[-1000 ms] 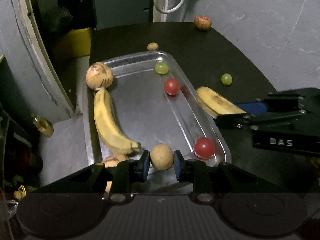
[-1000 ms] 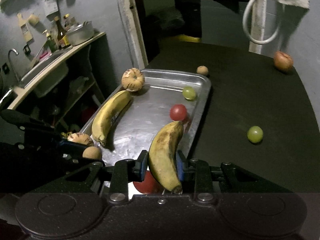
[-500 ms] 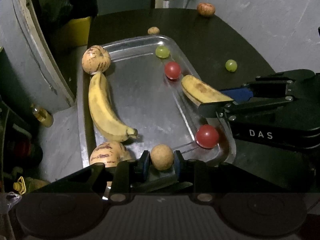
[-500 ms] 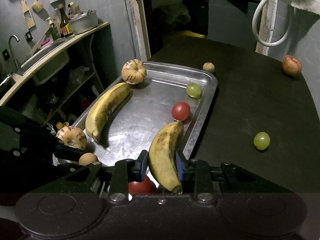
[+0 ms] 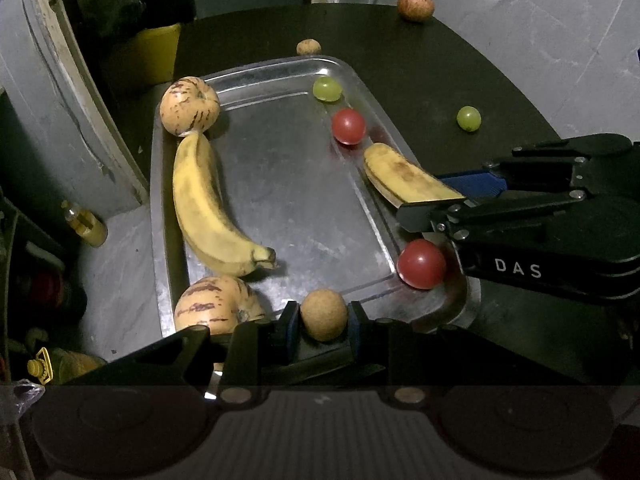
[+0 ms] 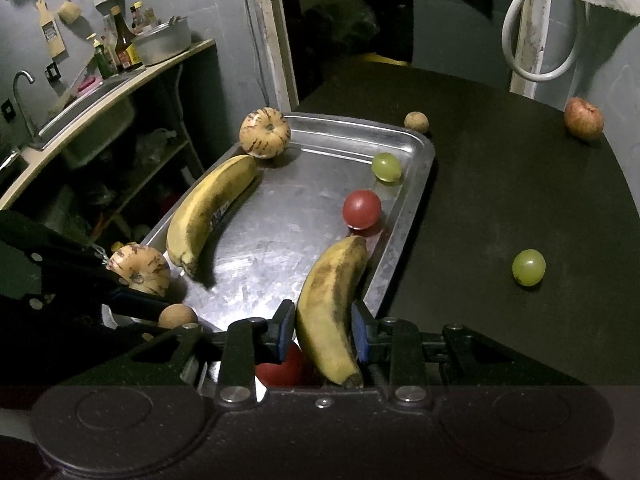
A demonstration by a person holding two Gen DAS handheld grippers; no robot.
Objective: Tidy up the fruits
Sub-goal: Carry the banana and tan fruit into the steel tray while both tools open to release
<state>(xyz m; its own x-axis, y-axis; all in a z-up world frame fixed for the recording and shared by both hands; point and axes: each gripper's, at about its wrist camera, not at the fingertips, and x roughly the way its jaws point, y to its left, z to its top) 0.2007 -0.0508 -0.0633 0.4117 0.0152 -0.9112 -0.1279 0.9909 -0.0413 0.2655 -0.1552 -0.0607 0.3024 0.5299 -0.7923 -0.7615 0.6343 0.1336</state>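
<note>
Two bananas matter here, and yours in the right gripper (image 6: 322, 336) is the spotted banana (image 6: 330, 312), its long axis running straight ahead along the fingers, tip just short of a red tomato (image 6: 361, 209) by the metal tray's (image 6: 416, 200) right rim. The jaws have just eased slightly wider; the left pad looks in contact with the peel, though you cannot tell from this angle whether the right one presses. It seems to lie low over the right-hand rim; lowering it lengthwise along that rim should seat it.

Your left gripper (image 5: 323, 322) is clamped fully on a small brown fruit (image 5: 323, 314) at the tray's near edge, beside a striped melon (image 5: 218, 306).

Count: two bananas, the other yellow banana (image 5: 208, 212) on the tray's far-left side; two striped melons; two red tomatoes; two green grapes, one on the dark table (image 6: 520, 184); two small brown fruits; one apple (image 6: 583, 117) far off.
</note>
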